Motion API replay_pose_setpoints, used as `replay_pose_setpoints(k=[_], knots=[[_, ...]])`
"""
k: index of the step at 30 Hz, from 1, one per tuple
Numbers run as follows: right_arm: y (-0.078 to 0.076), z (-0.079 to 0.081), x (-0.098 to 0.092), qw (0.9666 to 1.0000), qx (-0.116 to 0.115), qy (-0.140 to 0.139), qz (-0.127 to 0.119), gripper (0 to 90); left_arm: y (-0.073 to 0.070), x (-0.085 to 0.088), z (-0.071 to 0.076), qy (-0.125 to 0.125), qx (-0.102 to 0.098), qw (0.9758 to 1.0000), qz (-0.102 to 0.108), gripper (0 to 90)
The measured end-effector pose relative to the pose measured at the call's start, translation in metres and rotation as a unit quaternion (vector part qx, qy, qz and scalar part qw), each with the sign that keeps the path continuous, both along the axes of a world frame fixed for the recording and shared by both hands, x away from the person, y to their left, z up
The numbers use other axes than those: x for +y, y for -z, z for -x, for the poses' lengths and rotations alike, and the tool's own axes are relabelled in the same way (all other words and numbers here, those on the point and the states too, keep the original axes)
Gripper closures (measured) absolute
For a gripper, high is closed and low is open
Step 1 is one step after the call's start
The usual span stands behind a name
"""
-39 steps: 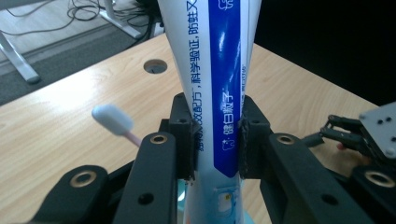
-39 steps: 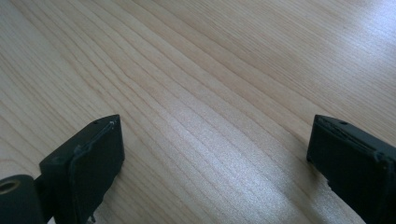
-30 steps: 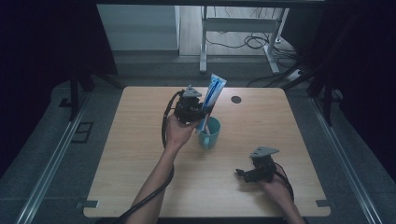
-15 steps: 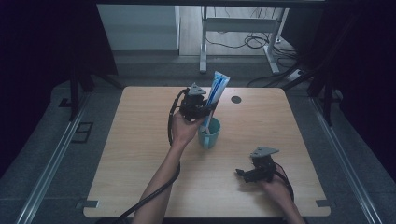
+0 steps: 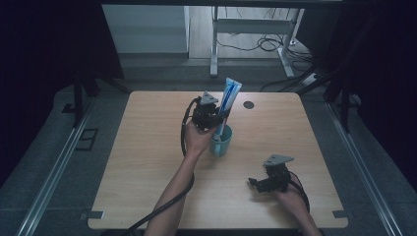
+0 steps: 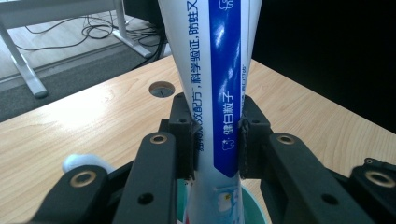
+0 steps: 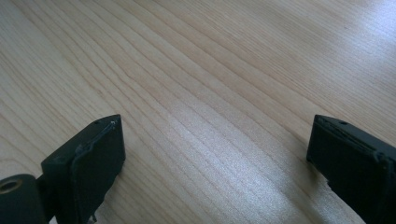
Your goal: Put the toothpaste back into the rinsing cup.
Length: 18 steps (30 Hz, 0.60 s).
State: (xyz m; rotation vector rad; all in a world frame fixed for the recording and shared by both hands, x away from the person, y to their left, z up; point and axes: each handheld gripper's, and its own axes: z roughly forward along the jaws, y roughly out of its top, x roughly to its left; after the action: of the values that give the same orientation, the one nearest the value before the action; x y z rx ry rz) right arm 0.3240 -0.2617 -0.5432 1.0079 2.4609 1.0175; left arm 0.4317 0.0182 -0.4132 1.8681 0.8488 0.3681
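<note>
Since a second ago I see my left gripper (image 5: 220,119) has carried the toothpaste tube (image 5: 229,96) lower, its bottom end now inside the teal cup (image 5: 221,143) near the middle of the surface (image 5: 147,162). Its fingers (image 6: 184,135) pinch the tube upright. Chinese characters run along the blue stripe; I can't read them reliably. My right gripper (image 5: 255,182) hasn't moved, fingers (image 7: 88,163) spread over bare wood.

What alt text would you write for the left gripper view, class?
A black two-jaw claw clamps a white and blue plastic toothpaste tube, held upright above a teal cup. Behind lies a light wooden table with a round cable hole.
</note>
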Motion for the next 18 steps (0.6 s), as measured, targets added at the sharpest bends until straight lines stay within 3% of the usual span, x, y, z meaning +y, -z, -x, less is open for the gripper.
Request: replay_pose_setpoints(k=[18], knots=[[0.0, 0.0, 0.0, 1.0, 0.0, 0.0, -0.001, 4.0, 0.029, -0.001, 0.005, -0.012, 0.0, 0.9999, 0.001, 72.1]])
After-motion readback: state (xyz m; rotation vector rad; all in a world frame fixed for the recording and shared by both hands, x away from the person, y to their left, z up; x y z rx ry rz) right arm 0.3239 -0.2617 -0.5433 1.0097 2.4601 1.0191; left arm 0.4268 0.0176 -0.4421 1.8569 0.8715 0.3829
